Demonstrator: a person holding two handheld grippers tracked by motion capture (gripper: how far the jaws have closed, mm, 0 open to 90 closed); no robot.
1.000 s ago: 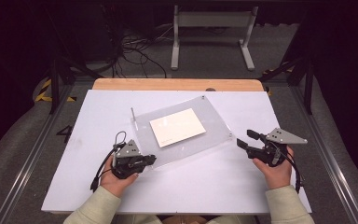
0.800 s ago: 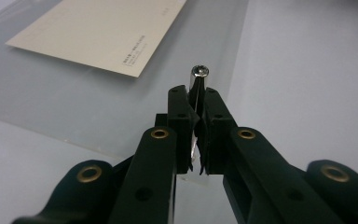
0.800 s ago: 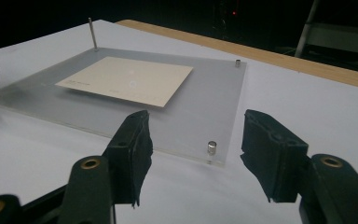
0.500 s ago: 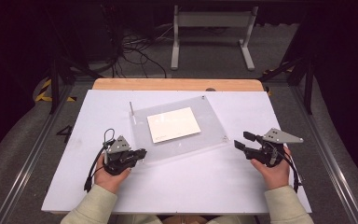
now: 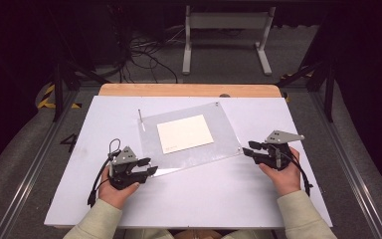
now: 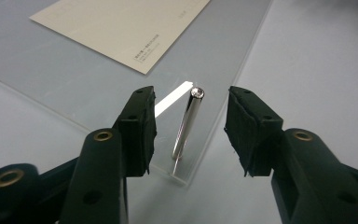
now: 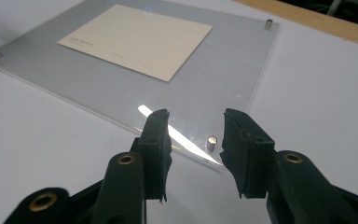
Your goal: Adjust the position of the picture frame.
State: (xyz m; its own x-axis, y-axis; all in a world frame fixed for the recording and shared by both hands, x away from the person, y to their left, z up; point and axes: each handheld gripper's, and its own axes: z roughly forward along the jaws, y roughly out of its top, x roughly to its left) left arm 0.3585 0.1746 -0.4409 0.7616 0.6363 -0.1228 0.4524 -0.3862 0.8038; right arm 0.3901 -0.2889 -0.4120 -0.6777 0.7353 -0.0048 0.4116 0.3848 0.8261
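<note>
A clear acrylic plate [image 5: 224, 134] lies askew mid-table with a cream card [image 5: 185, 133] on it. My left gripper [image 5: 150, 167] is at the plate's near-left corner. Its jaws have just been opening and stand apart around a slim upright metal pin [image 6: 186, 126] on that corner, pads clear of it. My right gripper [image 5: 249, 149] is at the near-right corner. Its jaws have just been closing and straddle a short metal stud [image 7: 211, 142] without touching it.
Another stud [image 7: 268, 24] stands at the plate's far corner and a second thin pin [image 5: 140, 118] at its far-left corner. The white tabletop [image 5: 204, 199] ends in a wooden strip [image 5: 189, 89] at the back. Beyond it, a metal stand [image 5: 226, 35] and cables sit on the floor.
My left gripper's jaws have opened, leaving the pin standing free, and the plate has turned slightly. My right gripper has moved left to the plate's corner and narrowed its jaws.
</note>
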